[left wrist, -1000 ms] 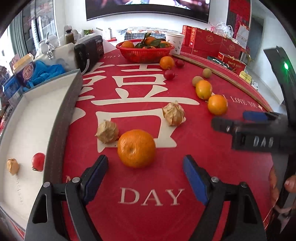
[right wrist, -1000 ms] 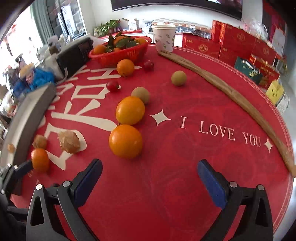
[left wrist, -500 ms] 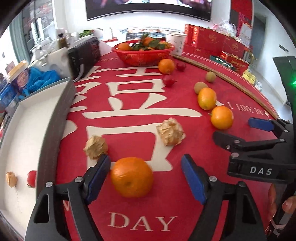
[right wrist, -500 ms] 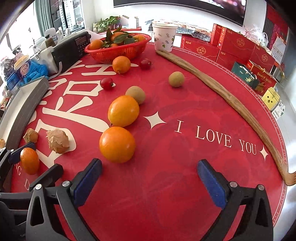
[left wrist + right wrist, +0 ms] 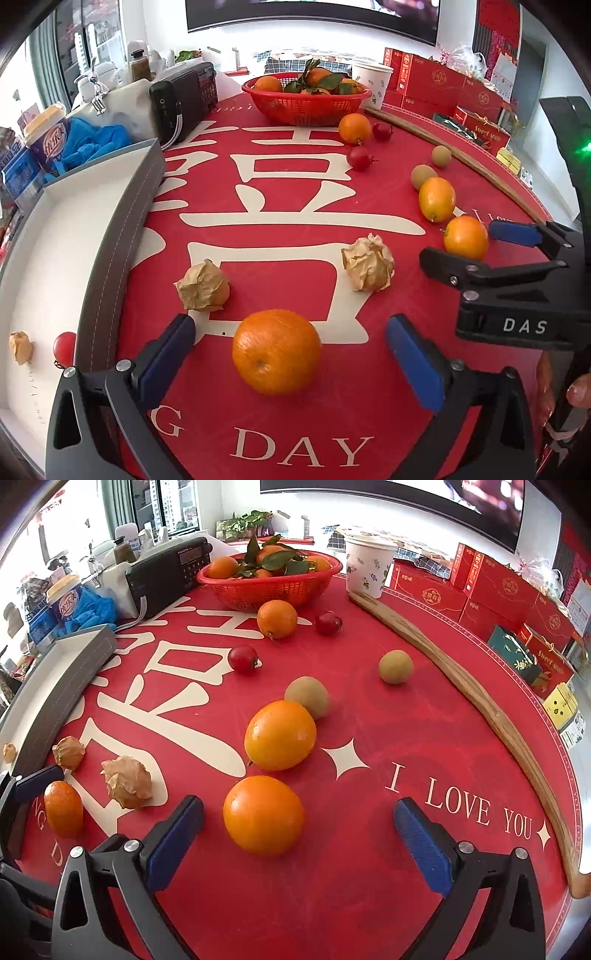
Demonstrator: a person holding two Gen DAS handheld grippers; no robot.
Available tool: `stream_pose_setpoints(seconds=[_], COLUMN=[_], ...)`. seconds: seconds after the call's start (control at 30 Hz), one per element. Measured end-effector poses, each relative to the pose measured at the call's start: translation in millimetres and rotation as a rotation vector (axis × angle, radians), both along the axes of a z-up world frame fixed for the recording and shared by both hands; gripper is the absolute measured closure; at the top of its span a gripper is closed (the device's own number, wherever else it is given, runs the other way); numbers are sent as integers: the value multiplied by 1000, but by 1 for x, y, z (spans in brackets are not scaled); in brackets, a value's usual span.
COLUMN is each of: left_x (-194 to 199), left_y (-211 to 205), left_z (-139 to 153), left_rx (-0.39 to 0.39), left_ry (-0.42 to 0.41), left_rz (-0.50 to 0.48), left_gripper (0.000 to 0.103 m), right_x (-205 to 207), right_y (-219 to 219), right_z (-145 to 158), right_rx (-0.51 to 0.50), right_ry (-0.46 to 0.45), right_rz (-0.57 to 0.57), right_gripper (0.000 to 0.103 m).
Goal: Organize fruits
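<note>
- Between my left gripper's (image 5: 286,363) spread blue fingers sits a rough-skinned orange (image 5: 276,351) on the red tablecloth (image 5: 280,184); neither pad touches it.
- Just ahead of my left finger lies a papery husked fruit (image 5: 203,286), and ahead of my right finger a second husked fruit (image 5: 368,264).
- Off to the left of that gripper runs the grey-walled white tray (image 5: 114,236), holding a small red fruit (image 5: 63,347) and a small husked one (image 5: 20,347) near its wall.
- My right gripper (image 5: 297,840) is also spread wide, with a smooth orange (image 5: 263,815) between its fingers, nearer the left one and touching neither.
- Straight ahead of it is a larger yellow-orange fruit (image 5: 280,734), with a greenish-brown fruit (image 5: 307,696) touching its far side.
- Farther ahead and to the right a second greenish fruit (image 5: 395,666) lies alone.
- Farther on, a cherry tomato (image 5: 242,658), another orange (image 5: 277,619) and a dark red fruit (image 5: 328,623) lie before the red basket (image 5: 269,587) of leafy oranges.
- Right of the basket stands a paper cup (image 5: 369,570), with a long wooden stick (image 5: 476,698) curving back from it along the table edge.
</note>
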State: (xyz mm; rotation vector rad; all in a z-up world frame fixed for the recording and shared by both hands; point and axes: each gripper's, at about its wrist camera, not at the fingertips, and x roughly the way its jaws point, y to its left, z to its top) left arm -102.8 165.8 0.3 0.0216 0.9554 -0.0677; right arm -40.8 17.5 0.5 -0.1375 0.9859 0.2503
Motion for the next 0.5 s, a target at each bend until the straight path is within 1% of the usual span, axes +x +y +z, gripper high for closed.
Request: stream_pose_setpoints(seconds=[0.13,0.5], left_x=[0,0], left_y=[0,0], left_z=[0,0], left_rx=[0,0], left_ry=[0,0], left_rz=[0,0], left_gripper=[0,0], right_x=[-3,-5], right_y=[0,-3], right_z=[0,0], right_rx=[4,7], right_ry=[-16,-23], right_rz=[-10,-25], right_gripper=[0,0])
